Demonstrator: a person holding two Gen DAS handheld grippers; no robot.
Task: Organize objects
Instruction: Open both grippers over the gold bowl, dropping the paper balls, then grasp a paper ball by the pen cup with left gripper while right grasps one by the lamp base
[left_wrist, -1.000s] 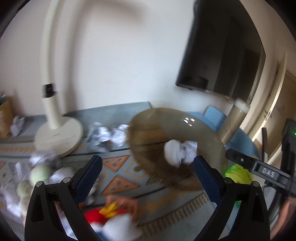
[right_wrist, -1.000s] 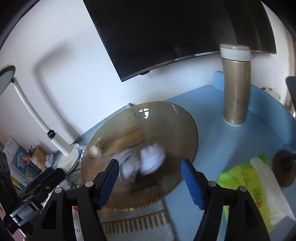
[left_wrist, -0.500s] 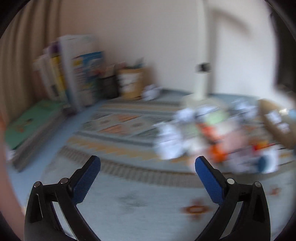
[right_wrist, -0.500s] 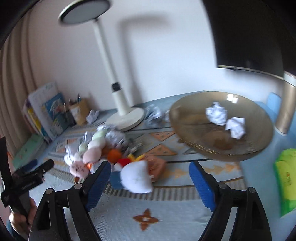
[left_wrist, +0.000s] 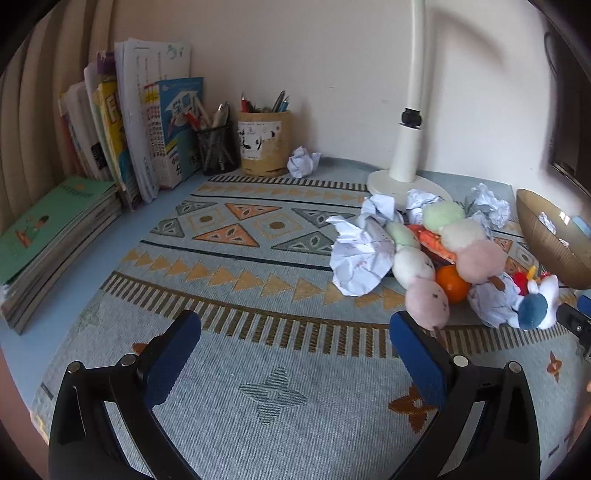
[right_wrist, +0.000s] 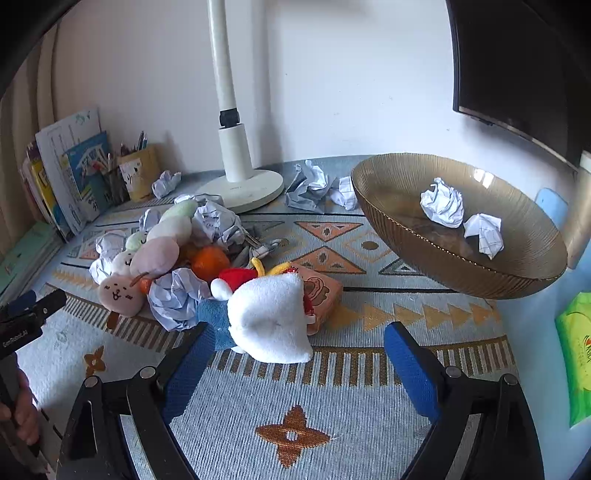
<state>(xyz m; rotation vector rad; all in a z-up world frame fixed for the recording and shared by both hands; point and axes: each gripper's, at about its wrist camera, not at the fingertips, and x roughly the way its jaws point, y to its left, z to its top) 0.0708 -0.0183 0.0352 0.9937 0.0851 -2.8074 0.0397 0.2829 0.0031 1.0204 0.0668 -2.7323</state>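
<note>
A heap of crumpled paper balls (left_wrist: 360, 254), pastel plush toys (left_wrist: 461, 236) and an orange (right_wrist: 208, 260) lies on the patterned mat. A white plush with a red hat (right_wrist: 271, 314) lies at its front. The amber glass bowl (right_wrist: 402, 221) holds two paper balls (right_wrist: 443, 201). My left gripper (left_wrist: 293, 330) is open, empty, over bare mat left of the heap. My right gripper (right_wrist: 297, 349) is over the mat just in front of the white plush, its jaws opening, nothing pressed between them.
A white lamp base (right_wrist: 240, 184) stands behind the heap. Books (left_wrist: 144, 133) and two pen holders (left_wrist: 264, 146) line the back left, with a lone paper ball (left_wrist: 303, 166) beside them. A green packet (right_wrist: 576, 354) lies at the right edge. A hand (right_wrist: 20, 410) holds the other gripper at left.
Both grippers swung left and down, away from the bowl, to the mat in front of the toy heap. Two paper balls now rest in the bowl. The right jaws spread wider.
</note>
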